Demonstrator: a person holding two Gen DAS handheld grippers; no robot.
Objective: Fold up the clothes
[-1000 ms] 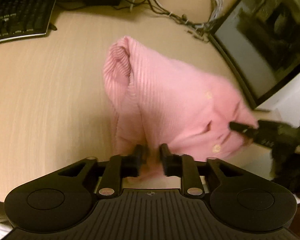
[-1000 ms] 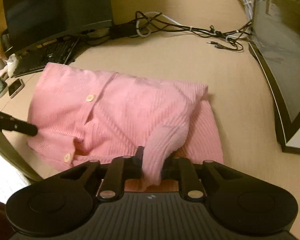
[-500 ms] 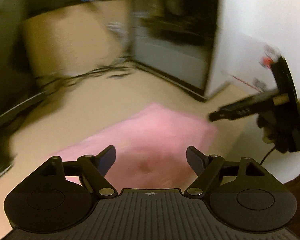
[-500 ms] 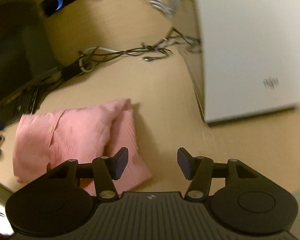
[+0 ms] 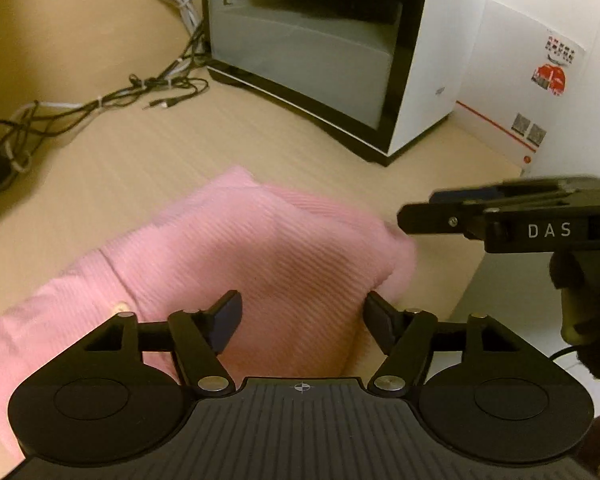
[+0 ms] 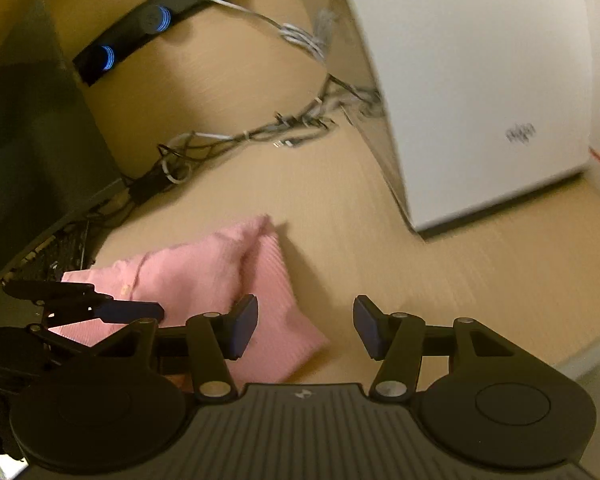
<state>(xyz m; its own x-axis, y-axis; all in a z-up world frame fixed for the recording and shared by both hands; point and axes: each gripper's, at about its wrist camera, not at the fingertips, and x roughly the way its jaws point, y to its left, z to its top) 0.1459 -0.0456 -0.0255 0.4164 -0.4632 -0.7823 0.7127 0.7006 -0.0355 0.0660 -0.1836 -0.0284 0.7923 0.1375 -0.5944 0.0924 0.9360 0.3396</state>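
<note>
A pink ribbed garment (image 5: 260,248) with small buttons lies folded in a thick bundle on the tan desk (image 5: 140,160). My left gripper (image 5: 300,312) hovers just above its near part, open but with jaws closing; the cloth shows between the fingers and neither pad presses it. The right gripper (image 5: 420,216) reaches in from the right, its tip at the bundle's right corner. In the right wrist view the garment (image 6: 204,264) lies to the left, and my right gripper (image 6: 305,320) stands open over its near corner and bare desk. The left gripper (image 6: 140,310) shows at the left.
A glass-sided computer case (image 5: 308,52) and a white box (image 5: 520,80) stand at the back right. Tangled cables (image 5: 100,100) run across the back of the desk. A dark monitor (image 6: 32,140), a keyboard (image 6: 48,256) and a power strip (image 6: 148,24) are at the left. The desk edge is near right.
Both grippers were shut on the pink garment a second ago; they have let go, opened and drawn back, rolling as they went. The garment now rests folded on the desk.
</note>
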